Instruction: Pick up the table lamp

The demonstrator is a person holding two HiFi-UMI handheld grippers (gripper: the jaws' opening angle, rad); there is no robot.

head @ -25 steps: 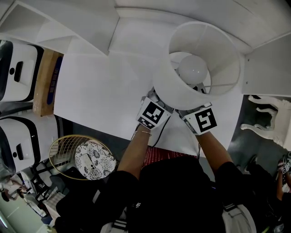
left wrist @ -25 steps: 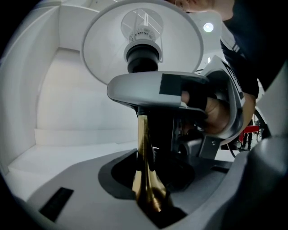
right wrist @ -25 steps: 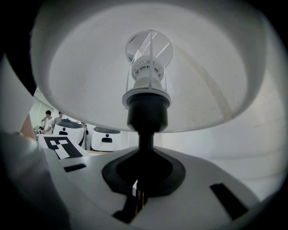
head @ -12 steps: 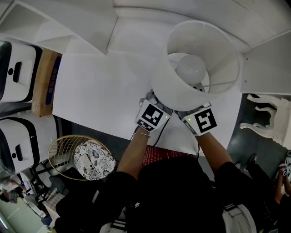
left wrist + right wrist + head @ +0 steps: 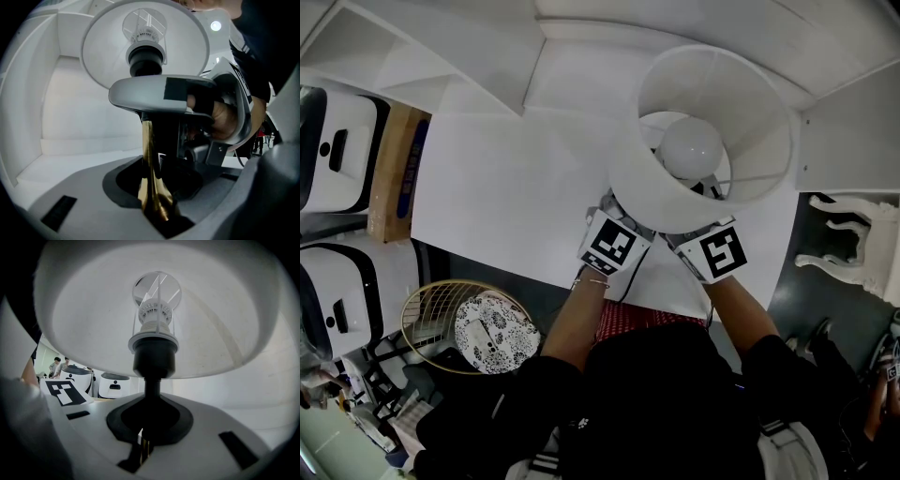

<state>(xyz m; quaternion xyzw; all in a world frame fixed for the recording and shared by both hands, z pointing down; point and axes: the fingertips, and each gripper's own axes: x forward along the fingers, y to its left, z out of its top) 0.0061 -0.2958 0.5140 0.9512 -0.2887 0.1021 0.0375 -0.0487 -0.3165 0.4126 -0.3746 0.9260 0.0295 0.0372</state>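
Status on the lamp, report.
Left gripper shut on gold stem. Right gripper shut on it higher up. Table lamp upright, shade above both. Nothing seen blocking.

A staged indoor set, more lab or showroom than lived-in home; a bare white counter (image 5: 506,187) stands against plain white panels (image 5: 441,47); two rounded white machines (image 5: 337,141) sit off its left edge; a wire basket (image 5: 422,305) is below its near edge; people (image 5: 60,365) stand beyond.
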